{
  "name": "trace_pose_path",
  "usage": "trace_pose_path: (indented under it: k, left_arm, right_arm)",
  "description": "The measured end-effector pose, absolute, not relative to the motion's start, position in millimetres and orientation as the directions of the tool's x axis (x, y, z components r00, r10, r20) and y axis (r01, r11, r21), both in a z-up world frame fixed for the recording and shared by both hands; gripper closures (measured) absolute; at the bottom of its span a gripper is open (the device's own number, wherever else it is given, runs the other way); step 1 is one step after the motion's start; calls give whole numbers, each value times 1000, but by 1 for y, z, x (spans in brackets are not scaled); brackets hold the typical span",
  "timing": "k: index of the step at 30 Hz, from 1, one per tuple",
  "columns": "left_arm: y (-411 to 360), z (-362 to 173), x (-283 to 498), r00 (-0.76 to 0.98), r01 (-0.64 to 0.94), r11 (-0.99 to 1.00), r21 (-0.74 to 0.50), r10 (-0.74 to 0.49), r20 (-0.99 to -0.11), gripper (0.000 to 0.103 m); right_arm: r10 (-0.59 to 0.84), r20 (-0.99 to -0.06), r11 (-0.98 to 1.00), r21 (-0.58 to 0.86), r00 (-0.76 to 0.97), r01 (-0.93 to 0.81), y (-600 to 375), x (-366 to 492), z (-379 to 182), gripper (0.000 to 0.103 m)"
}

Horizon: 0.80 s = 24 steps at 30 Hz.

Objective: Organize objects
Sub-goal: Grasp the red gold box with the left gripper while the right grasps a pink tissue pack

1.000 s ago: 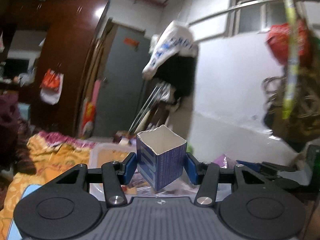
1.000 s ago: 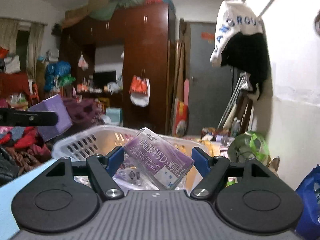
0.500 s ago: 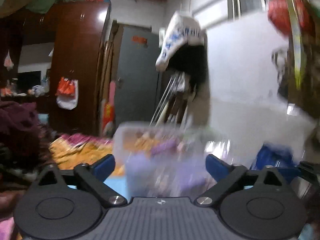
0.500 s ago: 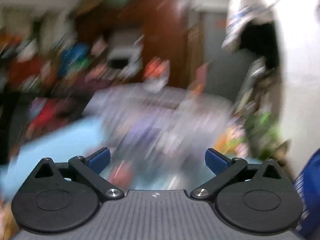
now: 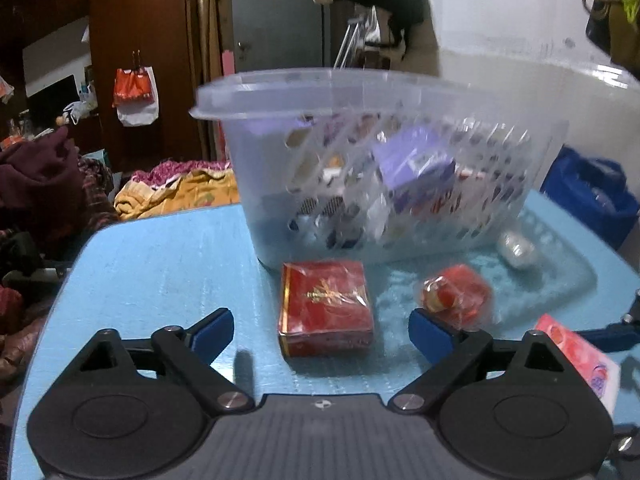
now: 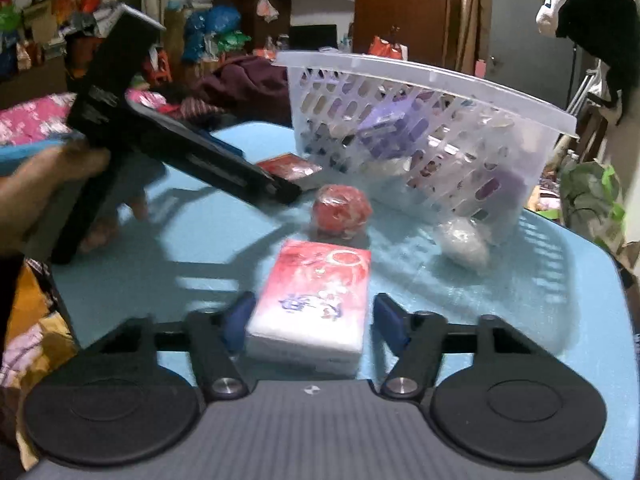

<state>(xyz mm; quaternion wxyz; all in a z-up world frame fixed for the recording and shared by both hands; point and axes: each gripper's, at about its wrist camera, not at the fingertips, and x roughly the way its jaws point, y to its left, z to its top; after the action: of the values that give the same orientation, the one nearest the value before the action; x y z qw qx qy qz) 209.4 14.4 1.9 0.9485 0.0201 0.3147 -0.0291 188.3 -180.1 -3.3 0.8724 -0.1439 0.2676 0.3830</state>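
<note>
Left wrist view: the left gripper (image 5: 322, 330) is held low over the blue table (image 5: 160, 264) with its jaws wide, having just been narrowing a little; the red box (image 5: 326, 308) lies between them, untouched by either pad, just in front of the basket (image 5: 384, 184); a red wrapped sweet (image 5: 456, 296) lies just beyond the right pad, and a silver one (image 5: 518, 248) sits near the basket's foot. For a clean pick, the box should be centred between the pads and the sweet kept outside them before any squeeze; the flat sides, not the corners, should be met squarely. Right wrist view: the right gripper (image 6: 310, 320) has its jaws drawn in to a narrow gap, having just been closing; the tissue pack (image 6: 314, 300) sits between them, the pads close beside it, though whether they press it cannot be told; the pack is soft, so a light, even squeeze low on its sides is judged best, then a lift clear over the basket rim (image 6: 432, 80) before release.
</note>
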Motion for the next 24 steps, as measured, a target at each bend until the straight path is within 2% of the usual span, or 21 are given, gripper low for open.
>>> trace_pose_path:
  k: [1,2,3,4,9,15,18,24]
  left_arm:
    - [14,0,211,797,69,997,20,-43,-603,23]
    - [15,0,211,793,67,998,21,-41,-607,41]
    - [14,0,209,799,60,998,25,-34,-600,49]
    - [16,1,206,808,51,999,15,-33,-588,51]
    - [24,8,186,878,88,994,-72,-111,-466,51]
    - [33,13,158,939,162,974,-155,-200,-278,51]
    - [33,12,152,952,167,972,-165,-203,-231,51]
    - [31,13,152,958,181,970,-161,-211,-196,51]
  right_arm:
    - [593,-569,669,-45,570,-741,-184,190,-3,44]
    - [590,-555,679,-53,587,-732,-188,189,-1,44]
    - [584,-543,692,-55,603,-720,-192,191,0,44]
    - [586,-529,703,-45,614,-710,-197,194,2,44]
    - [614,-461,740,55,640,-670,-222,213,5,44]
    - [606,-407,766,70,683,-639,-233,207,5,44]
    - [595,-377,786,86,710,-612,-238,208,5,44]
    - [584,-326,798,63,744,-599,-239,206,6,44]
